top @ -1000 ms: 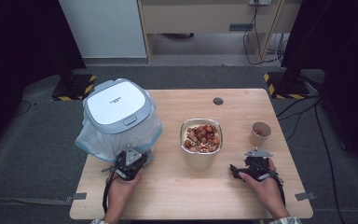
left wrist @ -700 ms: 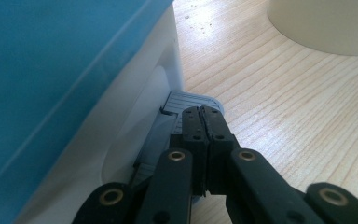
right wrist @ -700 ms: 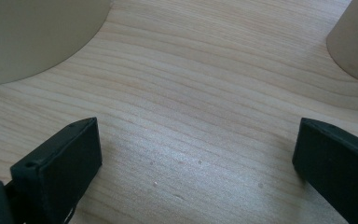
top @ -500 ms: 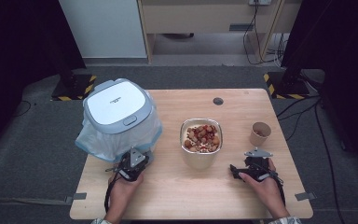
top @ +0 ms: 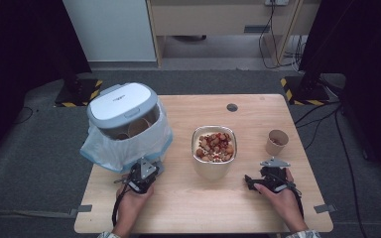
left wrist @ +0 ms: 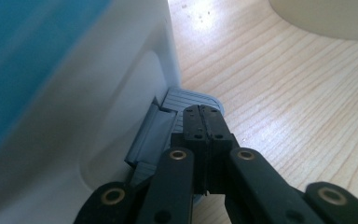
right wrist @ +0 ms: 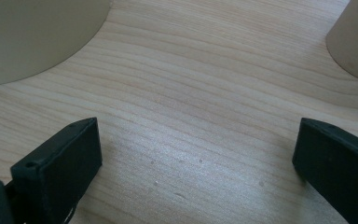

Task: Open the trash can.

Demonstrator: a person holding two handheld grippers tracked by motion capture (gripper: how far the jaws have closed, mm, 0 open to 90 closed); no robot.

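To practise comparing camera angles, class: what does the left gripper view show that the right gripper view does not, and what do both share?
Left gripper view alone: shut jaws of the left gripper over the grey foot pedal at the base of the white bin, with blue bag above. Right gripper view alone: the right gripper wide open, and the paper cup at the right edge. Both: the wooden table and the beige bowl's side.

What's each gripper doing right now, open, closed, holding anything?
Left gripper: closed, empty, tips over the bin's grey pedal.
Right gripper: wide open, empty, over the bare table.
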